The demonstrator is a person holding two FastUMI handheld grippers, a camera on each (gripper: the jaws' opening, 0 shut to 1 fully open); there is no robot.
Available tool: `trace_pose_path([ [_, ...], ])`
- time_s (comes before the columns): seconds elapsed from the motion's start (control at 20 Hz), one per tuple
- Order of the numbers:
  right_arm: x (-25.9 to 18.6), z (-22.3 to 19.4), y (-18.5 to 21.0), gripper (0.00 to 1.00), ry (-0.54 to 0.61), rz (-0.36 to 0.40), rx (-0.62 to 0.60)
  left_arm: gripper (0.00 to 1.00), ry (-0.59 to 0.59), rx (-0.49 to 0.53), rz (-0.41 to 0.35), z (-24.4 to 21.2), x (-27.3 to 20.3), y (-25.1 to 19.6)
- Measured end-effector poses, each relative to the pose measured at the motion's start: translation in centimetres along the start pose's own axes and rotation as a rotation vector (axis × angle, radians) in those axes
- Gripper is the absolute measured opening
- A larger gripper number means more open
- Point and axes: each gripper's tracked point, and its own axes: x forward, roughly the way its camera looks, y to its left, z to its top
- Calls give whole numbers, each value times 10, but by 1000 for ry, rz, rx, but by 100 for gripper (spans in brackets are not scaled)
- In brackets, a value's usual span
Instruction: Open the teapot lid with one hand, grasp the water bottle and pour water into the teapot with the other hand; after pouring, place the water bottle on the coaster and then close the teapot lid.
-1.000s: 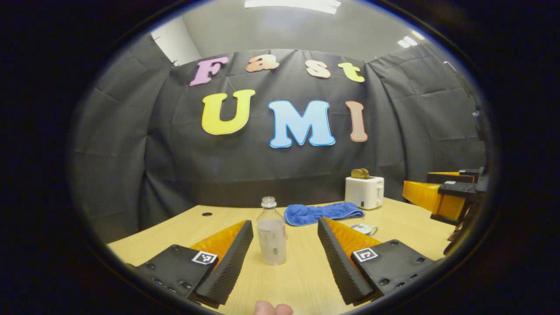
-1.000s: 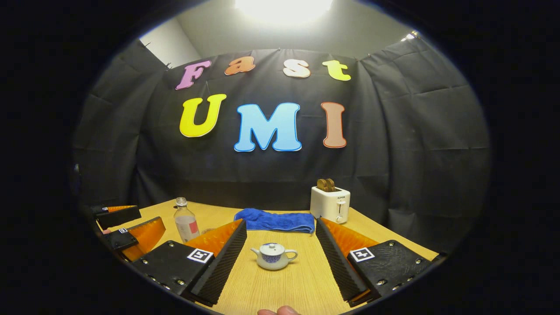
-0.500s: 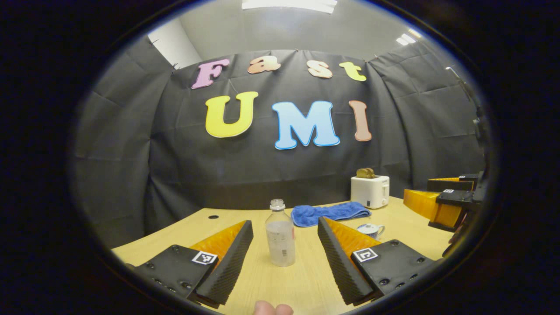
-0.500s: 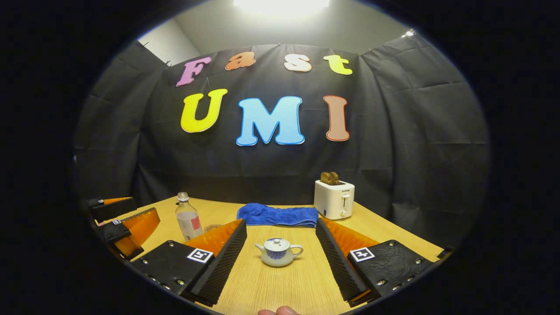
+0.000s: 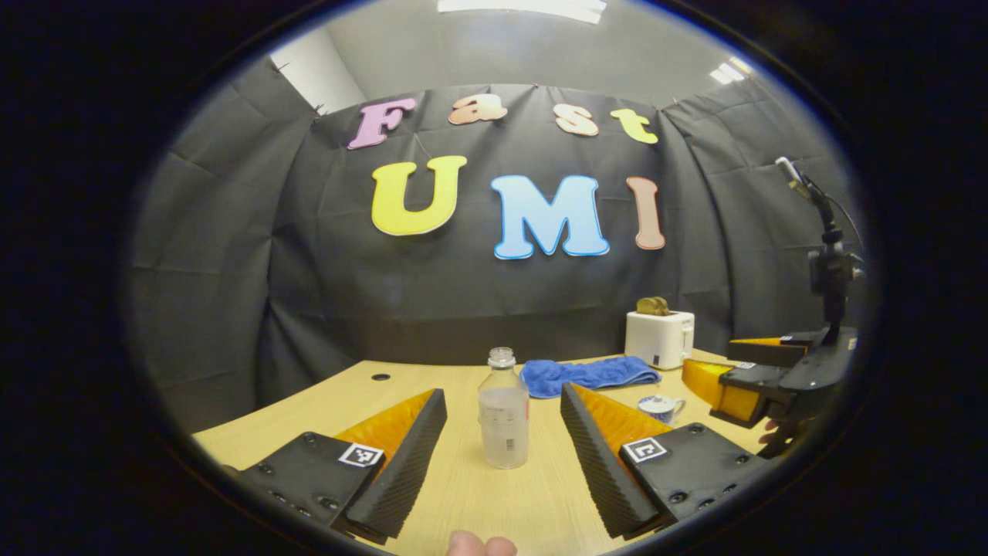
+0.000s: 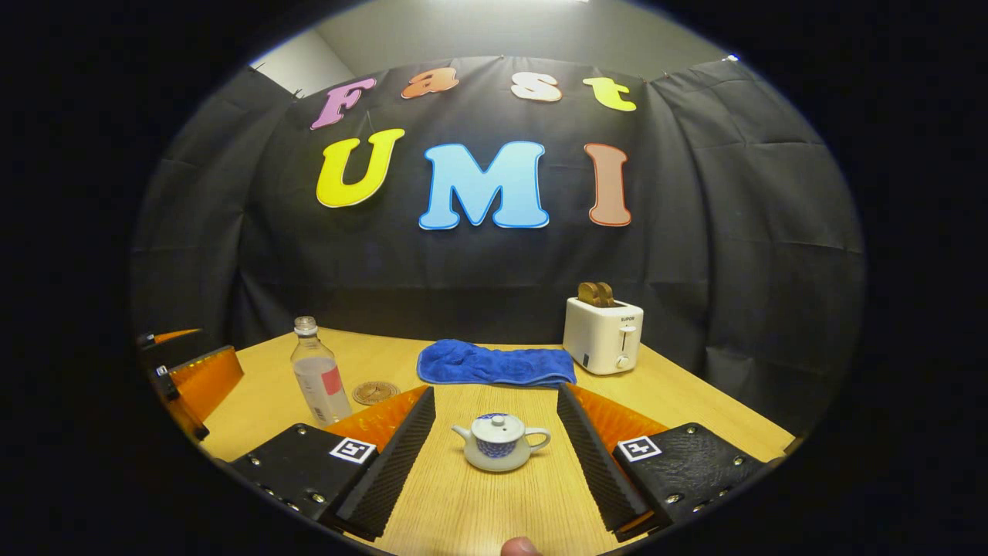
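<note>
A clear water bottle with no cap stands upright on the wooden table, just beyond my open left gripper and in line with the gap between its fingers. It also appears as the bottle at the left in the right gripper view, beside a round brown coaster. A small white and blue teapot, lid on, sits a little ahead of my open right gripper. The teapot peeks out past the left gripper's right finger. Neither gripper touches anything.
A blue towel lies at the back of the table, with a white toaster holding bread to its right. The other gripper hovers at the right in the left gripper view, under a camera stand.
Both grippers stayed open. The right gripper has tilted down and come closer to the teapot. The left gripper has swung slightly left, so the bottle sits more to the right between its fingers.
</note>
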Motion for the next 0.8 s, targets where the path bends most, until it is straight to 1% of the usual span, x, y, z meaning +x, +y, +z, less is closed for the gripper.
trace_pose_path([
  [0.35,46,-31,-2,98,58,-13,-4,100,13,-2,13,-4,3,11],
  [0.65,77,-48,0,98,98,-20,-8,100,32,-8,17,-11,8,16],
  [0.7,81,-50,1,95,102,-17,-11,100,35,-10,18,-12,9,17],
  [0.75,84,-54,3,86,111,-9,-12,100,39,-12,19,-14,10,19],
  [0.8,87,-56,3,85,120,-14,-19,100,40,-13,21,-15,11,19],
])
